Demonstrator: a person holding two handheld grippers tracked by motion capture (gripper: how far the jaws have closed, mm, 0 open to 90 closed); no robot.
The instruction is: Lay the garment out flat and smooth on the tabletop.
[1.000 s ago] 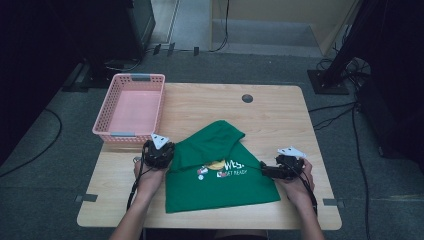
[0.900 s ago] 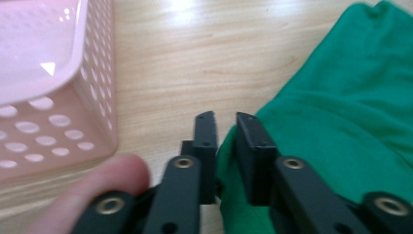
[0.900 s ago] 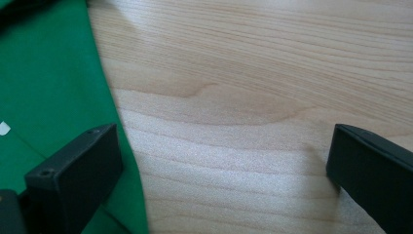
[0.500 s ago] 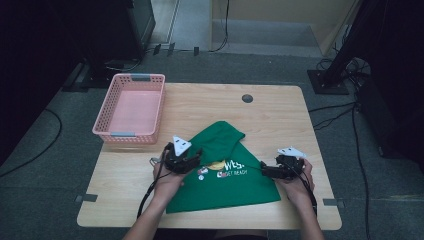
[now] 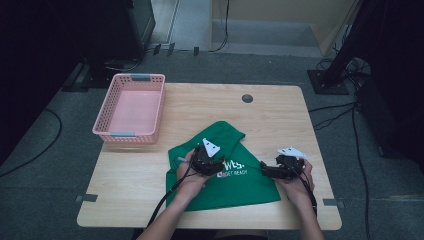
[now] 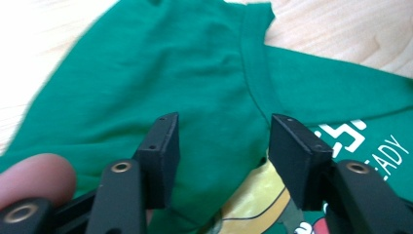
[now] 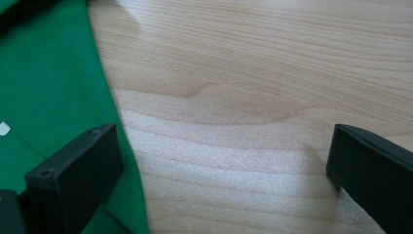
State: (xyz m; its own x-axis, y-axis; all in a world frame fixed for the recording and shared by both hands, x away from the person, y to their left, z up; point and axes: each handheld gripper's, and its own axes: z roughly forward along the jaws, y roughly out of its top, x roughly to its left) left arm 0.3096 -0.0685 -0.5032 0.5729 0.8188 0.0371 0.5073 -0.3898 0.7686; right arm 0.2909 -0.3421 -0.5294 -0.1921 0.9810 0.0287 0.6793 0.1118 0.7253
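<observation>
— Two grippers over one garment: where does the green cotton T-shirt with white lettering [image 5: 235, 180] lie?

— Flat on the pale wooden table [image 5: 280, 115], toward its six o'clock edge, with a folded part reaching to twelve o'clock.

— And the left gripper [image 5: 212, 161]?

— Above the shirt's middle. In the left gripper view its black jaws stand apart over the green cloth [image 6: 160, 73], a seam running between them, nothing pinched.

— The right gripper [image 5: 267, 171]?

— At the shirt's three o'clock edge. In the right gripper view its jaws are spread wide, one over the hem [image 7: 53, 83], the other over bare wood [image 7: 253, 97].

— Anything else?

— A pink plastic mesh basket [image 5: 131, 133] at ten o'clock, well apart from the shirt.
</observation>
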